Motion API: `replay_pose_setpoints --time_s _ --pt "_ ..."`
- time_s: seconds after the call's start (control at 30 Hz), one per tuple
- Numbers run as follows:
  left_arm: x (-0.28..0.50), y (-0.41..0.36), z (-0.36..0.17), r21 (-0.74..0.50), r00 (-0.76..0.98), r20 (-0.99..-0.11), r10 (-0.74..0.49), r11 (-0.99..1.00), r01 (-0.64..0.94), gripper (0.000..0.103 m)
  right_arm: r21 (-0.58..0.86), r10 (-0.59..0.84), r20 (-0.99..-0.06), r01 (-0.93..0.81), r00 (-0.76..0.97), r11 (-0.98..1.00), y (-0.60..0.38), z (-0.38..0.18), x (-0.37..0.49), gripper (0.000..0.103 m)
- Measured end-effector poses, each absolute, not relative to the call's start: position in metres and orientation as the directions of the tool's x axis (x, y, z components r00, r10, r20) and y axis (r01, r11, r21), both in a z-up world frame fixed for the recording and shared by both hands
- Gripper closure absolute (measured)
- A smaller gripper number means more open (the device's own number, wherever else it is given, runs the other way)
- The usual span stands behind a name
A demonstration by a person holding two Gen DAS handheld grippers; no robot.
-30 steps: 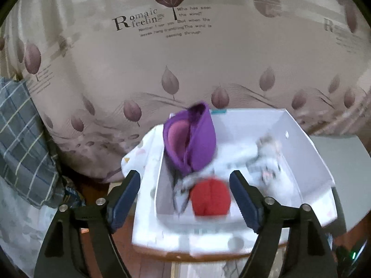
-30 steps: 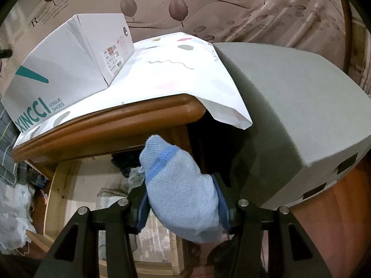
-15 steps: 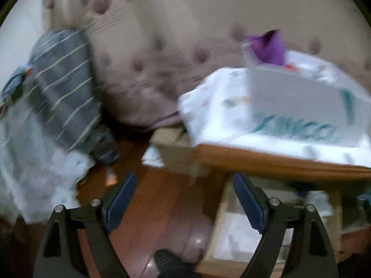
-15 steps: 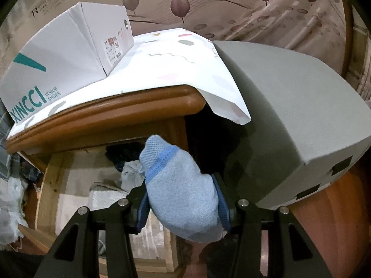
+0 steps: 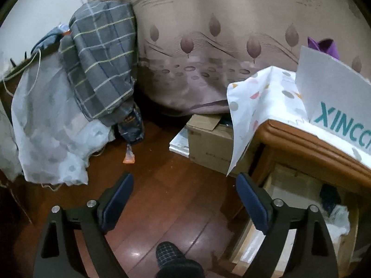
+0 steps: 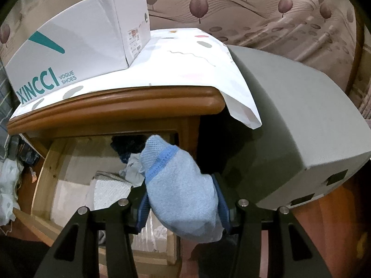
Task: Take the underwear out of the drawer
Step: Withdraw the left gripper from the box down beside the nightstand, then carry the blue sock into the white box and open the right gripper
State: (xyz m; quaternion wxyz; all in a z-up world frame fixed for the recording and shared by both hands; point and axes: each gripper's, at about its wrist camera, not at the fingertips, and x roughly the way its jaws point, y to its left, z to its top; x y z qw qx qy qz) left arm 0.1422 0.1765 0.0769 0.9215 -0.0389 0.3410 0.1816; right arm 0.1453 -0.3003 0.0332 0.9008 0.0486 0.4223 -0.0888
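Your right gripper pinches a light blue knitted underwear bundle between its pads, above the open pale wooden drawer of the brown nightstand. Your left gripper has just been opening; its jaws stand wide and empty over the reddish wooden floor, beside a white XINCCI shoebox

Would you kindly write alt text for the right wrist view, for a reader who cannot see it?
The right gripper is clamped on a light blue rolled garment above an open wooden drawer that holds more clothes. A white XINCCI shoe box sits on the cloth-covered cabinet top above the drawer.
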Motion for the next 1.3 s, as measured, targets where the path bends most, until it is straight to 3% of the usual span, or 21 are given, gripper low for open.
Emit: replay_pose_setpoints --time_s 0.27,0.9,1.3 --pt "0.134 0.183 0.082 0.019 0.721 -0.61 0.329 0.915 -0.402 0.01 0.009 -0.109 -0.767 0.181 0.633 0.983 -0.3 0.07 0.149 0.054" --pt "0.129 0.196 0.079 -0.015 0.709 -0.607 0.359 0.887 -0.462 0.01 -0.028 -0.019 -0.617 0.002 0.787 1.0 -0.252 0.253 0.238 0.054" --pt "0.131 0.204 0.078 -0.022 0.698 -0.621 0.357 0.882 -0.471 0.009 -0.108 -0.016 -0.698 -0.083 0.716 0.991 -0.198 0.234 0.325 0.054"
